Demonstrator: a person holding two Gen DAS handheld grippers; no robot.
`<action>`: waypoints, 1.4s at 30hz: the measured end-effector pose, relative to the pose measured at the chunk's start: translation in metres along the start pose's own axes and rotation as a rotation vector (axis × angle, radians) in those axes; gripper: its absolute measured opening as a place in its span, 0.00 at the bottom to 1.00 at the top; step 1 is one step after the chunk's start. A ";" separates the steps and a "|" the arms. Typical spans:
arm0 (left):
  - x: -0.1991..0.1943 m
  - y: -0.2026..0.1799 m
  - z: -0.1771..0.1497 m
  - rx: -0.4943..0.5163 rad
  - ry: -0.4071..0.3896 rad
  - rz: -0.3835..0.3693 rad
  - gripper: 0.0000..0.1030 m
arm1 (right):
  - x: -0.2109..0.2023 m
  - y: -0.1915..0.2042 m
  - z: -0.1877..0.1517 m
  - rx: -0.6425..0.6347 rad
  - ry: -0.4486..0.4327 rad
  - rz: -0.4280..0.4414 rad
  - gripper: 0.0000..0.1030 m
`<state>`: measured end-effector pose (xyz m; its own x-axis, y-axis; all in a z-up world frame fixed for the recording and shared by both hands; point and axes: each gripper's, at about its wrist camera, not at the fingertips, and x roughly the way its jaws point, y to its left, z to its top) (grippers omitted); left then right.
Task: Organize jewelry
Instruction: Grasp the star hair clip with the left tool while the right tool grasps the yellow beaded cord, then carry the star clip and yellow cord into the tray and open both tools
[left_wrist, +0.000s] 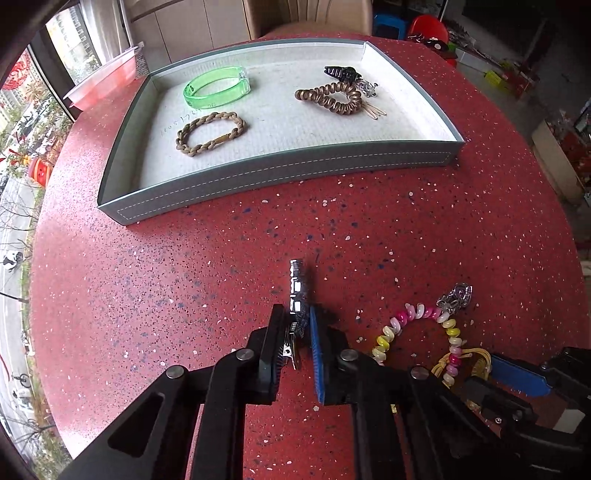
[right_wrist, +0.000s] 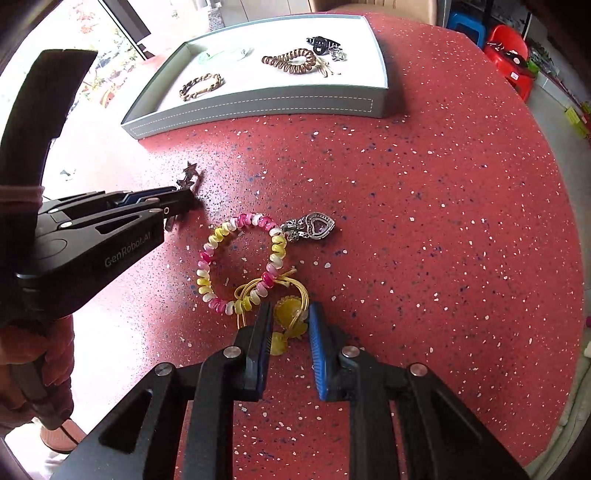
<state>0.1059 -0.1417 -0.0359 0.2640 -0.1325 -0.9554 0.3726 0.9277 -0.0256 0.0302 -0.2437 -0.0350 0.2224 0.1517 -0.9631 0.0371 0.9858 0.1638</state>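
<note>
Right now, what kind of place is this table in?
Probably a home or small shop room beside a street-facing window: a round red speckled table, plastic stools behind it, and cluttered goods on the floor.

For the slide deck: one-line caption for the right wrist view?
Right hand-held gripper shut on yellow hair tie beside pink-and-yellow spiral bracelet; left hand-held gripper holds star hair clip.

Red speckled table; grey tray; green bangle; pink-yellow-white coil band.
</note>
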 end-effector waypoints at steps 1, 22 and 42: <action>-0.001 0.001 -0.001 -0.003 0.001 -0.009 0.28 | -0.004 -0.006 -0.001 0.005 -0.002 0.009 0.21; -0.042 0.079 -0.025 -0.148 -0.061 -0.091 0.27 | -0.062 -0.025 0.018 0.080 -0.100 0.143 0.21; -0.060 0.105 0.024 -0.197 -0.160 -0.065 0.27 | -0.075 -0.026 0.089 0.048 -0.179 0.183 0.21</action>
<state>0.1503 -0.0447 0.0255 0.3888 -0.2333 -0.8913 0.2170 0.9634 -0.1575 0.0992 -0.2876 0.0516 0.3980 0.3075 -0.8643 0.0260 0.9380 0.3457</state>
